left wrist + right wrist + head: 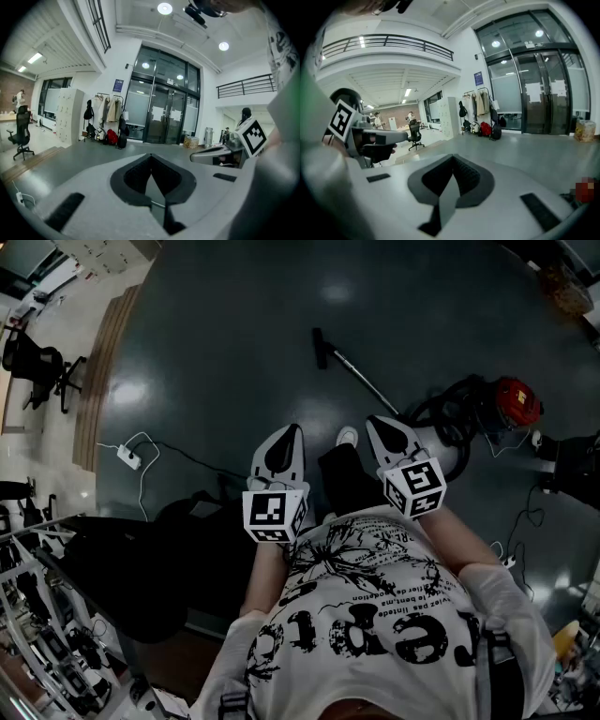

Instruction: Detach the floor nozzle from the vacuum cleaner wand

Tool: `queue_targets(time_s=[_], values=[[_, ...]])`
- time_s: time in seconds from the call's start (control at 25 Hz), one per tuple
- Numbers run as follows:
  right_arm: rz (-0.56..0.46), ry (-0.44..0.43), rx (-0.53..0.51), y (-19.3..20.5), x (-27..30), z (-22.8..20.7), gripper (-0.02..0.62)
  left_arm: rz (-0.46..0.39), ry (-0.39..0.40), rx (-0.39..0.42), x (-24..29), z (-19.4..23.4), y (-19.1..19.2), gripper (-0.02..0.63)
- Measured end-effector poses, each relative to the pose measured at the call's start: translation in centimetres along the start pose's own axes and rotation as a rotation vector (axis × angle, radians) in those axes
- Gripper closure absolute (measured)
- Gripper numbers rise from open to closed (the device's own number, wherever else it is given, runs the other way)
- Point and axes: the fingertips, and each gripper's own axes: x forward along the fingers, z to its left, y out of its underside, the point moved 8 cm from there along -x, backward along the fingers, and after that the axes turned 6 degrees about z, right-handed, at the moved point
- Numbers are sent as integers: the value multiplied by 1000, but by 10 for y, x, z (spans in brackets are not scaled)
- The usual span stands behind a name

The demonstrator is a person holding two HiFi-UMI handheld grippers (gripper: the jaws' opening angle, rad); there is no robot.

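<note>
In the head view the vacuum cleaner lies on the dark floor ahead of me, with a red-topped body [514,401] and a coiled black hose [441,413]. Its silver wand [364,381] runs up and left to the black floor nozzle [321,347], which is still joined to it. Both grippers hang at waist height, well short of the wand. My left gripper [292,431] is shut with nothing in it, its pads meeting in the left gripper view [151,161]. My right gripper [374,424] is likewise shut and empty [452,164]. Each gripper view shows the other gripper beside it.
A white power strip [128,457] with its cable lies on the floor at the left. An office chair [37,367] stands past a wooden step edge [101,362]. Black bags sit at my lower left, and cables trail at the right. Glass doors [164,117] and a coat rack [105,112] line the far wall.
</note>
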Motion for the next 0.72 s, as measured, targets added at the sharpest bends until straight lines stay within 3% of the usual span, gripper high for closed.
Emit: queue_targets(time_s=[0.12,0.32,0.48,0.72], values=[[17,23,44,-27,50,-53,592,34,-39,-15,54,29,-15,601],[39,5,74,-67,129,-138,592,67,-86,-105,156,77,-35,601],[67,22,108,-78,179,-203,592,115,-45,-105,235,90,-46,601],[130,26,150,-72,244,-272,592,240,73,-5,344,114,-51,601]])
